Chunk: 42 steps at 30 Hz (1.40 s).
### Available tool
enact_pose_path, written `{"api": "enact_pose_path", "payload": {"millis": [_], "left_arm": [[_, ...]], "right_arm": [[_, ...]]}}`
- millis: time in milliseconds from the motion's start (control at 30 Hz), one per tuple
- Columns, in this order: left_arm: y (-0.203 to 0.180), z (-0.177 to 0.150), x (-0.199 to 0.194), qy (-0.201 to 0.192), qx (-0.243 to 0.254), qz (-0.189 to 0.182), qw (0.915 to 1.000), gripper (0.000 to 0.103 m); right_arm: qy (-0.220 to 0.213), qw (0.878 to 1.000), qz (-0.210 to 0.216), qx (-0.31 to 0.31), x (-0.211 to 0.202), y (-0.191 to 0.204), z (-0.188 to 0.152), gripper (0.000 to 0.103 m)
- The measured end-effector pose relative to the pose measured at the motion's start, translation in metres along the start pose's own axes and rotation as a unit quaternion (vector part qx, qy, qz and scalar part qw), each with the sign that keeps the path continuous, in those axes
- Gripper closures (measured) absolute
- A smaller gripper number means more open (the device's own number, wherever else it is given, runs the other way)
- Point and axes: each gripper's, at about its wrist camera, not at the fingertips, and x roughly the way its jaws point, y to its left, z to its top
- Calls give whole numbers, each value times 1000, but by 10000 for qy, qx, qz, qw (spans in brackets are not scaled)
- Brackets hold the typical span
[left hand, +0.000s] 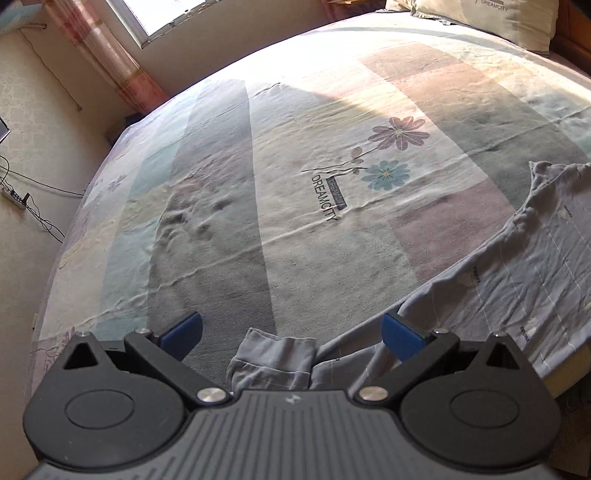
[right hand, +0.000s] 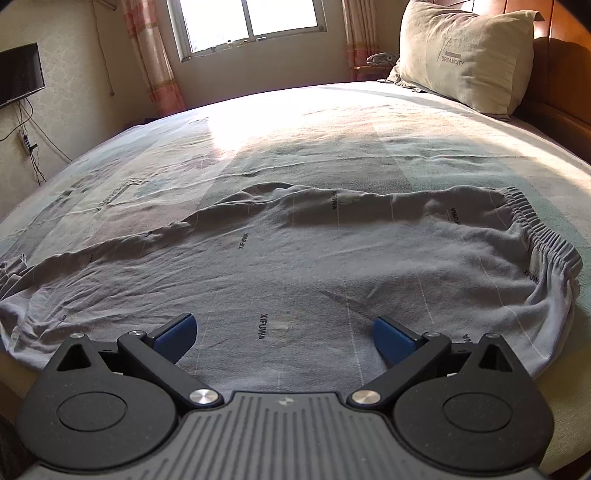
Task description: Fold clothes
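Note:
A pair of grey trousers with thin white lines and small printed lettering lies flat along the near edge of the bed. Its elastic waistband is at the right and the legs run off to the left. My right gripper hovers open just above the middle of the trousers, nothing between its blue pads. In the left wrist view the trousers stretch to the right, and a cuffed leg end lies right under my open left gripper.
The bed sheet is patchwork pastel with flowers and a DREAMCITY print. A pillow leans on the wooden headboard at the far right. Beyond the bed stand a window, pink curtains, a wall television and a power strip with cables.

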Motion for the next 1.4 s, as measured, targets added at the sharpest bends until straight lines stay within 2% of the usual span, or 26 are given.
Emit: {"api": "enact_pose_path", "payload": {"millis": [167,333,467,567,700,867,1000,1167,1300,1400], "left_arm": [[17,-31,33,217,-195,191,9994,1],[21,-69,81,605,-319,207,9974,1],[19,-84,102,639,-257,347,9970,1],[16,-89,110,586,-151,391,9974,1],[22,-91,105,385,-10,650,9971,1],[47,-102,99,271,-384,826,9955,1],[40,-112,96,-42,-315,917,9953,1],[10,-109,111,-329,188,1264,9913,1],[17,-108,112,-420,59,1323,9903,1],[31,-116,106,-418,4,1505,9877,1]], "right_arm": [[-82,9998,46,186,-1,-5,0,0],[-77,9995,-279,-133,3,7,-1,0],[-20,9980,-491,-403,7,14,-2,0],[-3,9970,-577,-511,9,17,-3,0],[-14,9967,-606,-535,10,18,-3,0],[-43,9957,-710,-593,12,22,-3,0],[-87,9943,-830,-664,13,26,-5,0],[-185,9926,-988,-677,16,32,-5,0],[-221,9917,-1054,-696,16,34,-6,0],[-227,9914,-1076,-704,17,35,-6,0]]}}
